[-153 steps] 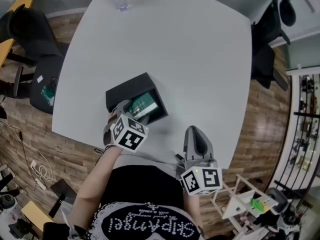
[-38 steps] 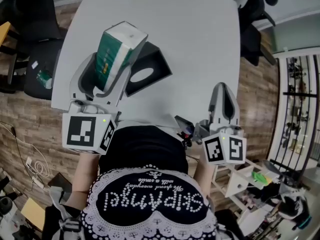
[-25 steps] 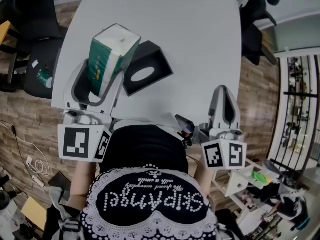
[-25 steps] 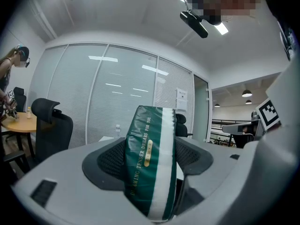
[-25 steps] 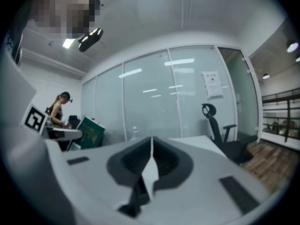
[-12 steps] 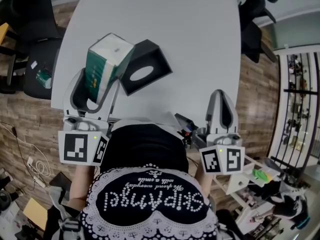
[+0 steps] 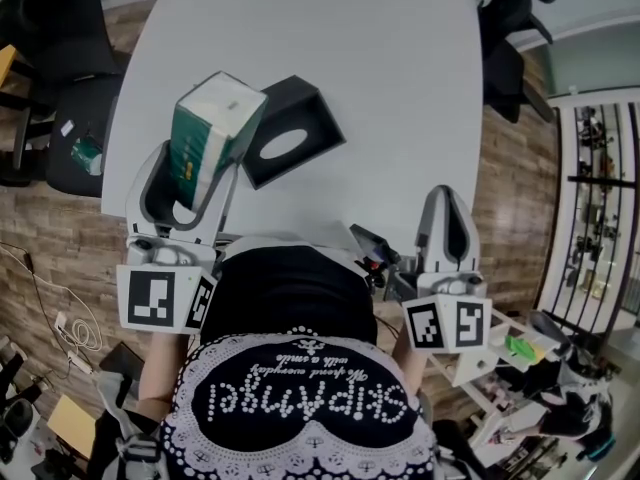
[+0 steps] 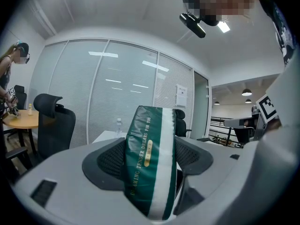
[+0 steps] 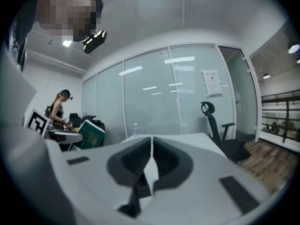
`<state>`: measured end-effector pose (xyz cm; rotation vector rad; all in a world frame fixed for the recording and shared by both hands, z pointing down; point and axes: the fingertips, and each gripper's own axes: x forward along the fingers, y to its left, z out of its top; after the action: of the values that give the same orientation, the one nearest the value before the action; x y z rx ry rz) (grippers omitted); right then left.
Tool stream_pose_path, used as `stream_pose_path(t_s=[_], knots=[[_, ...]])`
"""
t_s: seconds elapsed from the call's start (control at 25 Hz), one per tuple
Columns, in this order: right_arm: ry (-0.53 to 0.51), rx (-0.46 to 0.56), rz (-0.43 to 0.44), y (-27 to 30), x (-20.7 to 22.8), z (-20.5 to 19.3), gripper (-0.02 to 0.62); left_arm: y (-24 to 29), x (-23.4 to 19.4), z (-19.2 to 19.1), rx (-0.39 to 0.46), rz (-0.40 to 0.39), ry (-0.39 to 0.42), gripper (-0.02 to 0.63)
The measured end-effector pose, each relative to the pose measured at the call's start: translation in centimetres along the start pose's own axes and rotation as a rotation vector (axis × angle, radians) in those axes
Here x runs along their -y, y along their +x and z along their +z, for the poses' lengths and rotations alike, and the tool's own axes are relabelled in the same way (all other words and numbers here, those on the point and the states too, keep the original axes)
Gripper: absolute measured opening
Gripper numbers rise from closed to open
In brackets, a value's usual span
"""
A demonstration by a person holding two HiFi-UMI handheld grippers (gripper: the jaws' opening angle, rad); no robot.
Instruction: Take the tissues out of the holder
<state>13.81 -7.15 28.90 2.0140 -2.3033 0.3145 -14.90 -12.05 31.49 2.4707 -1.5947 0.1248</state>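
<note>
The tissue pack (image 7: 207,128) is held clear of the black holder (image 7: 290,130), just to the holder's left. Its long axis runs out along the left hand-held gripper (image 7: 198,168), which is clamped on its sides. The right hand-held gripper (image 7: 446,213), closed and empty, is seen well right of the holder.

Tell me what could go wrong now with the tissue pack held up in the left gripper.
1. The plastic-wrapped tissue pack sticks far past the left gripper's jaws, so it might slip or tilt out.
2. It seems to hang near the table's edge, so a drop could land on the floor.
</note>
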Motion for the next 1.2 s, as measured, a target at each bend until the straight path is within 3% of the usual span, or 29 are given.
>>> stream_pose_path(t_s=[1.2], knots=[[-0.007,-0.011,-0.011,0.06,0.51,-0.44,0.035,0.30,0.18,0.32,-0.001,-0.010,0.005,0.350]])
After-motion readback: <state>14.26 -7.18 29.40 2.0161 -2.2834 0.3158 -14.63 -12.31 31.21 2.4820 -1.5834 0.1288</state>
